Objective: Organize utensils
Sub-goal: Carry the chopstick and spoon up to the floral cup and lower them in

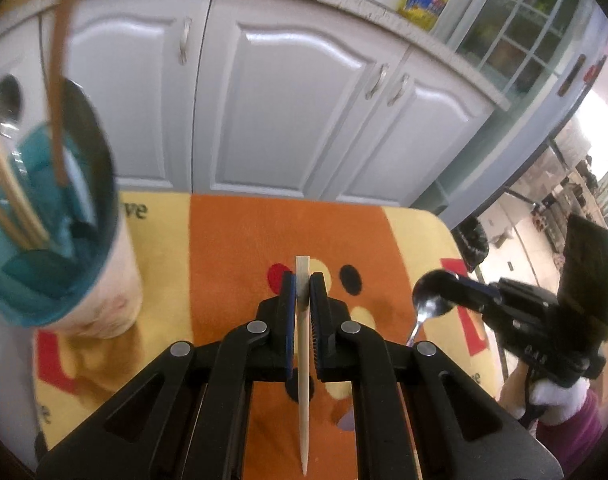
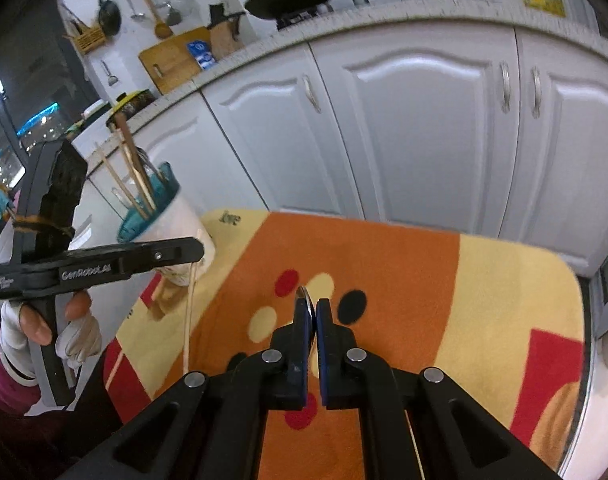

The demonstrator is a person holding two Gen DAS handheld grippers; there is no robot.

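Observation:
My left gripper [image 1: 303, 282] is shut on a pale wooden chopstick [image 1: 303, 380], which runs upright between the pads, pointed end towards the camera. To its left stands a white utensil cup [image 1: 116, 280] with a teal inside; it holds several chopsticks and a metal spoon. My right gripper [image 2: 312, 307] is shut on a metal spoon [image 2: 304, 294], seen edge-on between the pads. In the left wrist view the spoon [image 1: 430, 300] shows its bowl at the right gripper [image 1: 462, 286]. In the right wrist view the left gripper [image 2: 198, 250] carries the chopstick [image 2: 190, 312] beside the cup [image 2: 180, 232].
An orange, yellow and red patterned cloth [image 1: 232, 248] covers the table, whose far edge faces white cabinet doors [image 1: 288, 112]. A yellow oil bottle [image 1: 424, 0] stands on the counter above. A white-gloved hand [image 2: 78, 338] holds the left gripper's handle.

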